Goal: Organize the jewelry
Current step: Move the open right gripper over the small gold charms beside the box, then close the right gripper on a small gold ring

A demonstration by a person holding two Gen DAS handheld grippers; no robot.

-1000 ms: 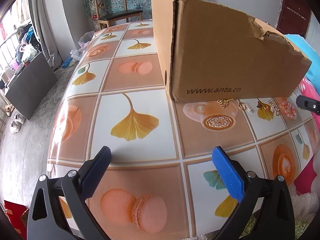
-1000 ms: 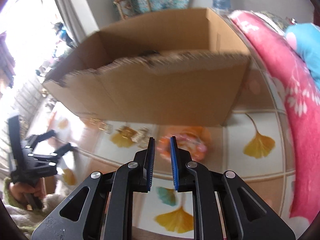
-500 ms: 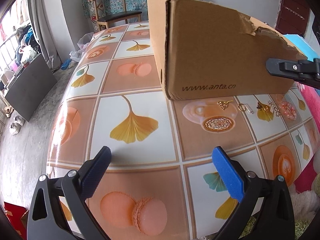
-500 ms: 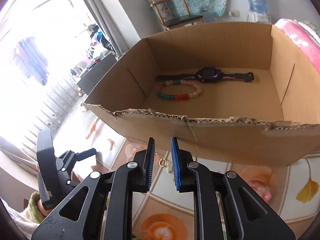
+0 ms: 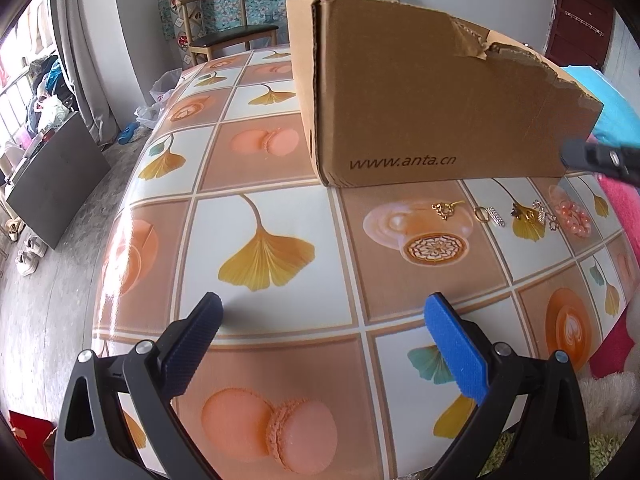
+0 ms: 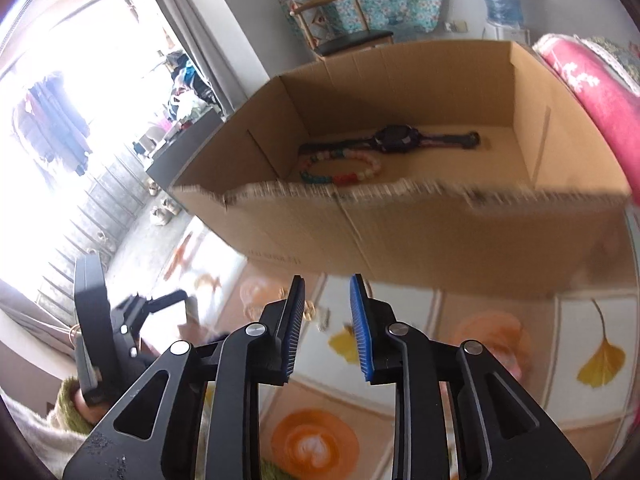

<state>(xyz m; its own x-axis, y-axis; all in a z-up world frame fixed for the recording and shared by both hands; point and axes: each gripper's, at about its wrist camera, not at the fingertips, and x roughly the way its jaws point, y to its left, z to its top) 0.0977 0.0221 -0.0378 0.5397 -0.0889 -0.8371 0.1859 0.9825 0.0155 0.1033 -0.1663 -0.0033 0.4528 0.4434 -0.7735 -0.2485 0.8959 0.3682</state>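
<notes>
Jewelry pieces lie in a loose row on the worktop (image 5: 280, 184) just ahead of the right gripper (image 6: 326, 316): a gold chain (image 5: 443, 210), a ring (image 5: 481, 213), a silver clip (image 5: 495, 217), gold and silver charms (image 5: 534, 211) and a pink bead bracelet (image 5: 576, 220). The right gripper's jaws are opening with nothing between them. The left gripper (image 5: 326, 344) hovers released and empty over bare worktop, well to the left of the row. Beyond the pieces stands the cardboard box (image 6: 400, 236), already holding a watch (image 6: 394, 139) and a multicoloured bead bracelet (image 6: 340, 168). The next pick likely calls for lowering the pads squarely over one small piece, pinching at its thickest part, then lifting clear of the box's torn front rim (image 6: 360, 192), the main obstacle. A pink blanket (image 6: 592, 92) crowds the right side
</notes>
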